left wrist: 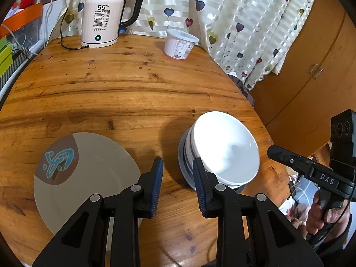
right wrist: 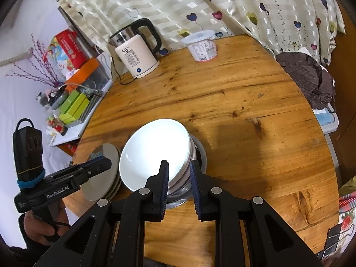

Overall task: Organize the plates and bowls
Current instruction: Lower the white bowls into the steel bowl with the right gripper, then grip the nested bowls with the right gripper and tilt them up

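Right wrist: bowl stack [right wrist: 155,153] near table [right wrist: 244,115] edge.

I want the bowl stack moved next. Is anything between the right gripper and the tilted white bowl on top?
Nothing visible does. The right gripper sits at the near rim of the tilted white bowl, its jaws straddling the edge of the stacked bowls. Bare round wooden table lies beyond.

A round wooden table [left wrist: 133,84] carries an electric kettle [left wrist: 104,17] at its far left edge and a lidded plastic tub [left wrist: 179,44] just right of it; near, a beige plate [left wrist: 89,173] lies left of a stack of white bowls [left wrist: 222,149]
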Available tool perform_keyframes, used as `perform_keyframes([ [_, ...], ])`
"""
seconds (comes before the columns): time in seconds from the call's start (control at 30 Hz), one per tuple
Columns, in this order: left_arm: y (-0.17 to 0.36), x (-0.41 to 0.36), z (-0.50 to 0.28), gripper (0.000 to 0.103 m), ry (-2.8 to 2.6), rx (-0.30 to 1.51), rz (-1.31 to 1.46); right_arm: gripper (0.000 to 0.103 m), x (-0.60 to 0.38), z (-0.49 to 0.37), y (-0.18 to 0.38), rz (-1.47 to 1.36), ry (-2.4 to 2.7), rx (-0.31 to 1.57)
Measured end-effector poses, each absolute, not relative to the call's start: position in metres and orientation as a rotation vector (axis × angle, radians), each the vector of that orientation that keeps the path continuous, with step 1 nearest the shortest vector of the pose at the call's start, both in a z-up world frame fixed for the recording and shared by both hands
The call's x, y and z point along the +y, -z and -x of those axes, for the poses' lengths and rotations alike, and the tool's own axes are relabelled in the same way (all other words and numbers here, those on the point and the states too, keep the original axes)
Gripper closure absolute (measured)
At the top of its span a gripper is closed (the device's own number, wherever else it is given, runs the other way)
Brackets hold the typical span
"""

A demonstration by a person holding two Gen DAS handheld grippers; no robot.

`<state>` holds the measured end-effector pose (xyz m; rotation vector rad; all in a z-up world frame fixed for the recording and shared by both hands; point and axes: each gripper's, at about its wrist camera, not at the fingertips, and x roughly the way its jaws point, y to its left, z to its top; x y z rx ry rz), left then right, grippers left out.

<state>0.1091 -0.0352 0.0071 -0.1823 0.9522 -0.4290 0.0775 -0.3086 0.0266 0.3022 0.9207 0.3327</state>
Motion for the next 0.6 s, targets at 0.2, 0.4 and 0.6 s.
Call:
perform_keyframes([
  [0.2, -0.0046, -0.0353, -0.1088, 0.075, 0.426, 0.959, 0.185, 0.083, -0.3082, -0.0777, -0.0257, -0.306, -0.340, 0.923],
  [0.4, -0.0036, -0.0362, -0.1082, 0.075, 0.427, 0.963, 0.186, 0.083, -0.3088, -0.0778, -0.0251, -0.312, -0.339, 0.924],
  [0.6, 0.0001, -0.0335, -0.1100, 0.075, 0.431, 0.973, 0.199, 0.083, -0.3128, -0.0771, -0.0233, -0.329, -0.339, 0.925],
])
